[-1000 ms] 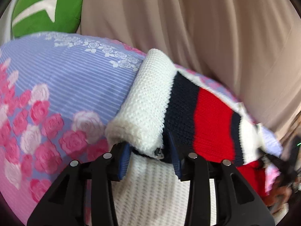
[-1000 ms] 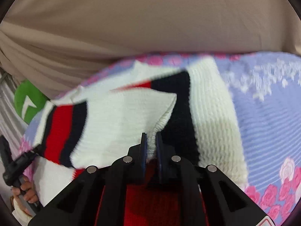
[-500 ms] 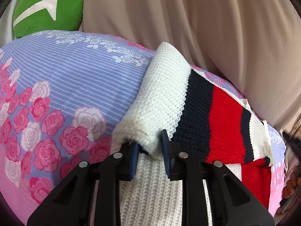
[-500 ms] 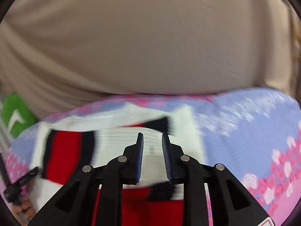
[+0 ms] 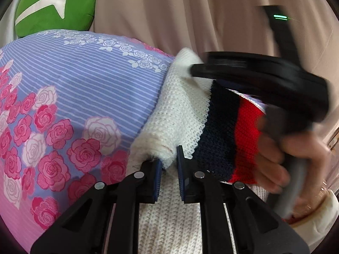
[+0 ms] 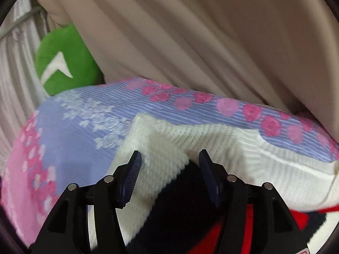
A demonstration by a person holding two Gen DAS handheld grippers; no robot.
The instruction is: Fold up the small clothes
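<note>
Right tool (image 6: 169,167) has spread above sweater (image 5: 180,114); left tool (image 5: 168,160) pinches it.

A: Item one, knitted sweater (image 5: 184,114)?
B: White, navy and red bands, lying on the rose-print bedsheet (image 5: 84,89). Its folded white edge is pinched between the jaws of the left gripper (image 5: 169,163).
A: Right of the sweater?
B: Right gripper (image 5: 260,80), blurred, over the red band; hand (image 5: 296,156) on its handle.
A: Beyond the sweater, leftward?
B: Green cushion (image 5: 53,6); beige curtain (image 5: 190,14).
</note>
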